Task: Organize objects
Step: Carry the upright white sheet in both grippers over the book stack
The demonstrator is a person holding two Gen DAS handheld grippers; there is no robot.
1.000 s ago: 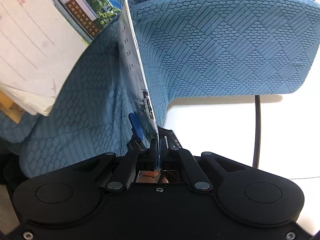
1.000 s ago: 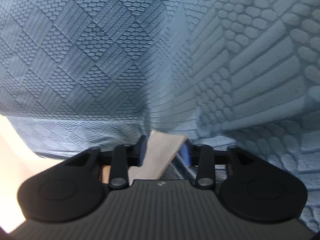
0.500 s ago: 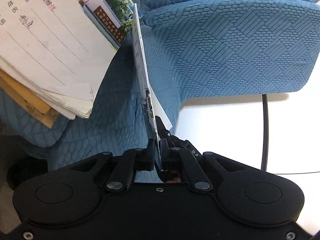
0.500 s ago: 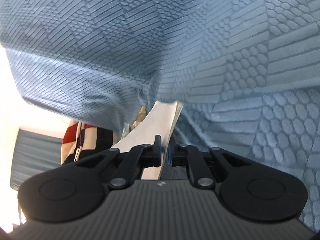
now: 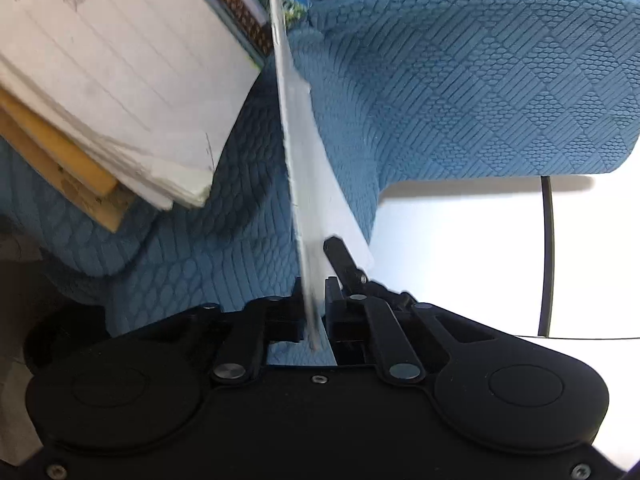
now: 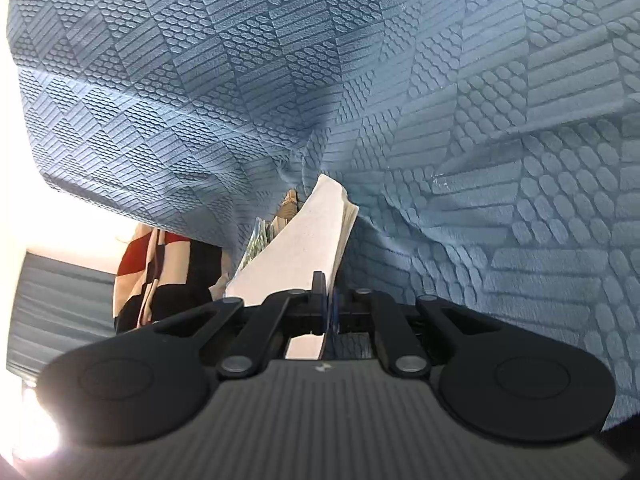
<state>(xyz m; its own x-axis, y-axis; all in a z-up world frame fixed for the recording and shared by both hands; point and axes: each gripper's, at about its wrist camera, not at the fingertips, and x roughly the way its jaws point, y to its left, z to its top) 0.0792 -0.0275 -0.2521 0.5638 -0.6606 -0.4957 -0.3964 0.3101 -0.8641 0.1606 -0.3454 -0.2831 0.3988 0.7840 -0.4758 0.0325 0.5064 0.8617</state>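
In the left wrist view my left gripper (image 5: 314, 292) is shut on a thin booklet (image 5: 296, 152), seen edge-on and standing up from the jaws toward the top of the frame. A stack of lined papers (image 5: 120, 80) on a yellow-brown book (image 5: 52, 160) fills the upper left, over the blue sofa (image 5: 460, 100). In the right wrist view my right gripper (image 6: 326, 292) is shut on the corner of a white paper stack (image 6: 308, 240), which pokes into a fold of the blue sofa fabric (image 6: 440, 120).
White floor (image 5: 460, 248) lies beyond the sofa's edge at the right, crossed by a thin black cable (image 5: 546, 256). Left of the held stack in the right wrist view sits a red, black and cream patterned cloth (image 6: 160, 272). Strong glare washes out that frame's left edge.
The right jaws went from open around the paper stack to shut on it, then rose and rolled. In the left view the lined papers slid further into frame; the booklet stayed clamped.
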